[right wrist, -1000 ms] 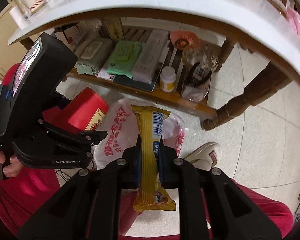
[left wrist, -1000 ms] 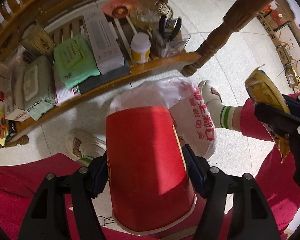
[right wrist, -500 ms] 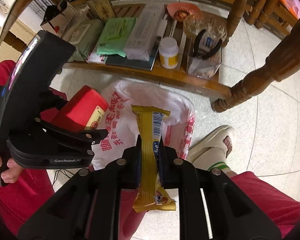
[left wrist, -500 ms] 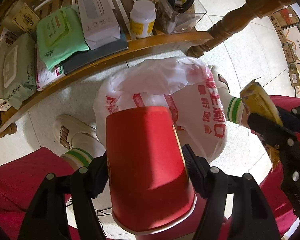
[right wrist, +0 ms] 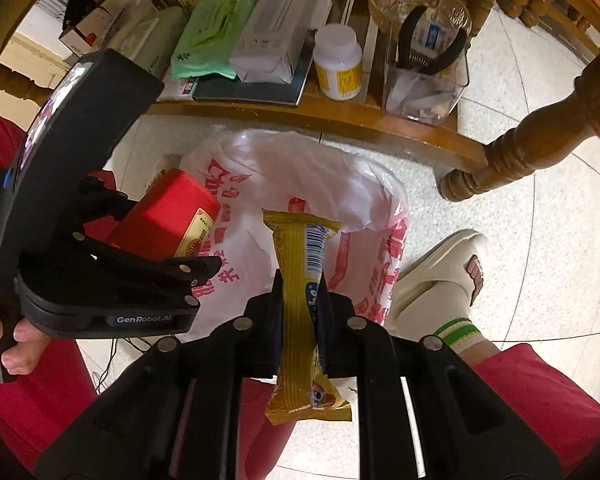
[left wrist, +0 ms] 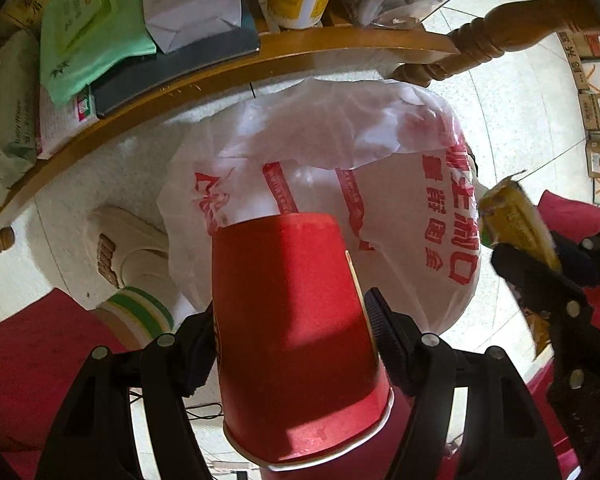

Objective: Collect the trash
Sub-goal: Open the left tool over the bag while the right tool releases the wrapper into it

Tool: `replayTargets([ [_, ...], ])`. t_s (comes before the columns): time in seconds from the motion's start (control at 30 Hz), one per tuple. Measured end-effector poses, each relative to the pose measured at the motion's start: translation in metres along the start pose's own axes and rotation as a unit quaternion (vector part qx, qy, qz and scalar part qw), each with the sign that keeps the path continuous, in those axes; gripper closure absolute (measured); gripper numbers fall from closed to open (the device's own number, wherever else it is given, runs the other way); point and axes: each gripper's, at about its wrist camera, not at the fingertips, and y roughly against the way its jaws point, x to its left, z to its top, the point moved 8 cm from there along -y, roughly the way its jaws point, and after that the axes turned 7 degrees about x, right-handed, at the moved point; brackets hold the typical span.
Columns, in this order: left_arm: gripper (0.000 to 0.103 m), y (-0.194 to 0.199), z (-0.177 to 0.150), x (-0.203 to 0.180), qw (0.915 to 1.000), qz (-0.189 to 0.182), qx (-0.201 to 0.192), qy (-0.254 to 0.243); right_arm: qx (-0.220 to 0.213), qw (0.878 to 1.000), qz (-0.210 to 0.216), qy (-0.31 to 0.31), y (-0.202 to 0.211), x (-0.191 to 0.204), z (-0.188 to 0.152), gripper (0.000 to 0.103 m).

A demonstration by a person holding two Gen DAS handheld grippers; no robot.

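Note:
My left gripper (left wrist: 290, 312) is shut on a red paper cup (left wrist: 292, 332), held bottom-forward and pointing down. Right below it on the floor stands a white plastic bag with red print (left wrist: 340, 152), its mouth open upward. My right gripper (right wrist: 300, 292) is shut on a yellow snack wrapper (right wrist: 298, 304), which hangs over the same bag (right wrist: 284, 176). In the right wrist view the left gripper (right wrist: 196, 268) with the cup (right wrist: 168, 216) sits at the left, close above the bag's edge. The wrapper (left wrist: 512, 220) shows at the right edge of the left wrist view.
Beyond the bag runs a low wooden shelf (right wrist: 340, 116) with wipe packs, a white box, a pill bottle (right wrist: 338, 64) and a clear holder with pliers (right wrist: 428, 76). A turned table leg (right wrist: 528, 148) stands to the right. A person's slippered feet (right wrist: 452, 276) and red trousers flank the bag.
Both grippers have sunk toward the bag and tipped further down, so bag and shelf loom larger. The table top has left the right wrist view. Both grips are unchanged.

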Motion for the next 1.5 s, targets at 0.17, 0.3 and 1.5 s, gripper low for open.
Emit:
replayTargets([
  [0.17, 0.037, -0.008, 0.005, -0.002, 0.9999, -0.003, 0.012, 0.003, 0.021, 1.0, 0.012, -0.012, -0.017, -0.002, 0.001, 0.089],
  [0.3, 0.037, -0.021, 0.008, -0.003, 0.9995, -0.004, 0.03, 0.004, 0.038, 0.999, 0.017, -0.019, -0.028, -0.005, 0.0, 0.089],
  [1.5, 0.022, -0.028, 0.016, 0.006, 0.9981, 0.045, 0.039, 0.016, 0.03, 0.999, 0.021, -0.036, -0.031, -0.009, 0.005, 0.052],
])
